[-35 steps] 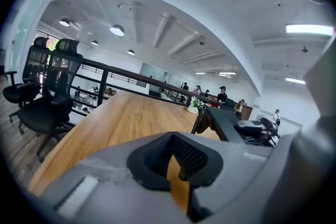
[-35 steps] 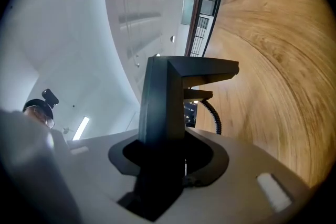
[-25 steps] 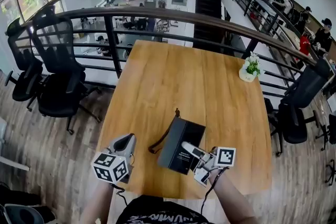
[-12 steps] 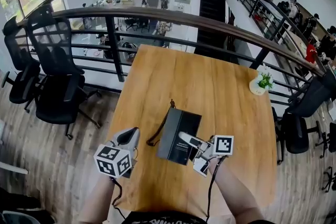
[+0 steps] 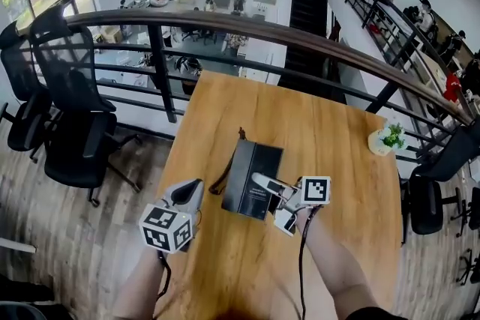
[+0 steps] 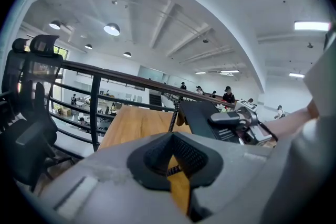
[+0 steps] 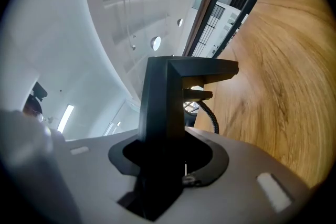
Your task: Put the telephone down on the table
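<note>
A black telephone [image 5: 253,177] hangs over the wooden table [image 5: 337,161], tilted, with my right gripper [image 5: 260,180] shut on its near edge. In the right gripper view the telephone [image 7: 164,93] stands clamped between the jaws of my right gripper [image 7: 167,140]. Its coiled cord [image 5: 223,174] loops off the left side. My left gripper [image 5: 193,191] is left of the telephone with its tips together. In the left gripper view the cord [image 6: 172,117] runs down into the tips of my left gripper [image 6: 170,136], and the telephone [image 6: 202,115] is beyond.
A small potted plant [image 5: 388,139] stands at the table's far right corner. A dark railing [image 5: 300,37] runs just behind the table's far edge. Black office chairs [image 5: 75,124] stand on the floor to the left, another chair [image 5: 431,198] to the right.
Both grippers and the telephone have moved forward over the table, farther from its near edge. The right grip on the telephone is unchanged.
</note>
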